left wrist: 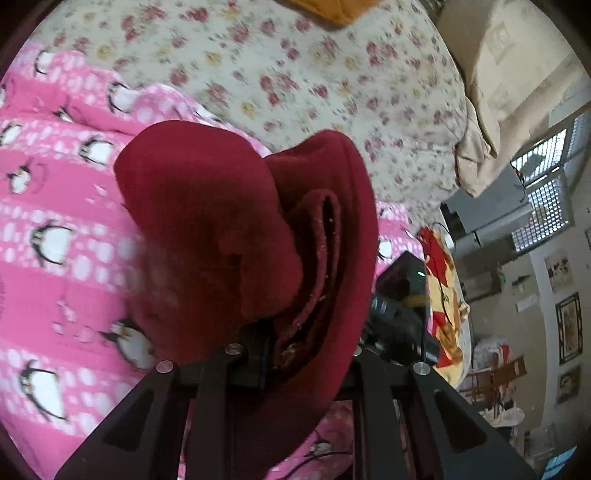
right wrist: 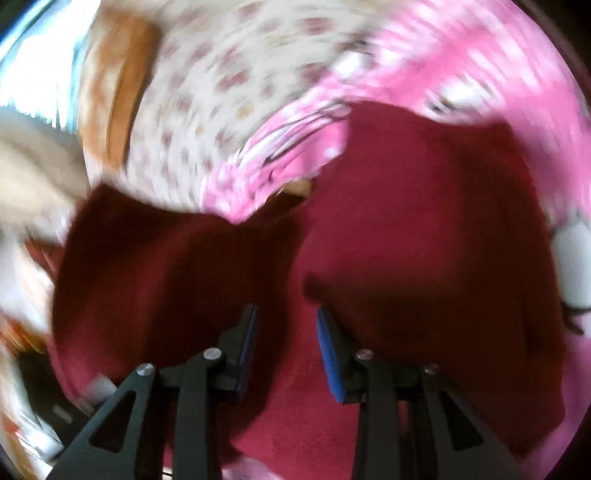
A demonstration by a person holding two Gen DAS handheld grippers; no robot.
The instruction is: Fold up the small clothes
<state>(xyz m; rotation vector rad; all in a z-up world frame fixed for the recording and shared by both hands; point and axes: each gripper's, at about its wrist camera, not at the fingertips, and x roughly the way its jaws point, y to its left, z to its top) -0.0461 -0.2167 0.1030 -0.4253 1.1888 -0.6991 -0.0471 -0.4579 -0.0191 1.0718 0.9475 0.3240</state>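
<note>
A dark red fleece garment [left wrist: 207, 221] bunches up in the left wrist view, its folded layers standing on edge above the pink penguin blanket [left wrist: 55, 240]. My left gripper [left wrist: 295, 343] is shut on the red garment, and the cloth hides most of both fingers. The right wrist view is heavily blurred. There the same red garment [right wrist: 424, 221] spreads under and around my right gripper [right wrist: 286, 321]. Its blue pads [right wrist: 328, 350] stand apart, with red cloth lying beyond the gap and none pinched between them.
A floral bedsheet [left wrist: 295, 74] covers the bed beyond the blanket, with an orange cloth [left wrist: 325, 11] at its far edge. A black device [left wrist: 399, 295] and a red-and-yellow cushion [left wrist: 443, 295] lie to the right. Beige bedding [left wrist: 491, 92] and room clutter sit past the bed's edge.
</note>
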